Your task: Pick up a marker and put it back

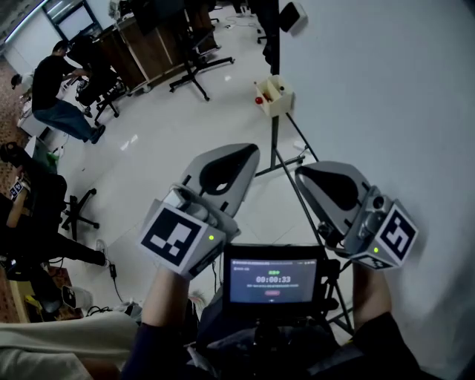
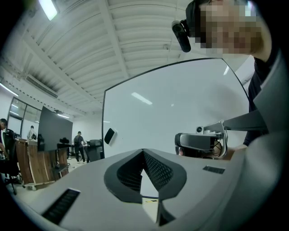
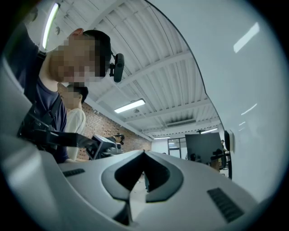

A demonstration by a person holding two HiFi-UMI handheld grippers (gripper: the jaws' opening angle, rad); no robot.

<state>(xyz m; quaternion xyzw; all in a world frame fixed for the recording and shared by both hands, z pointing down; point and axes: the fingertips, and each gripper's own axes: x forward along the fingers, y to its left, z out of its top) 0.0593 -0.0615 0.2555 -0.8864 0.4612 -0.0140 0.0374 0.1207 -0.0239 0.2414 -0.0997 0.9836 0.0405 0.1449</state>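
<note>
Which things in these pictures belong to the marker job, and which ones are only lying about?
Job:
left gripper, shut and empty
right gripper, shut and empty
whiteboard
beige tray on its stand, holding red items, perhaps markers

Lying about:
dark block on the board
small screen
office chair
person at a desk

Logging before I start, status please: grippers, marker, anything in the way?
Left gripper shut, empty. Right gripper shut, empty. No marker held; beige tray on the stand holds something red, too small to tell. Nothing between grippers and tray.
</note>
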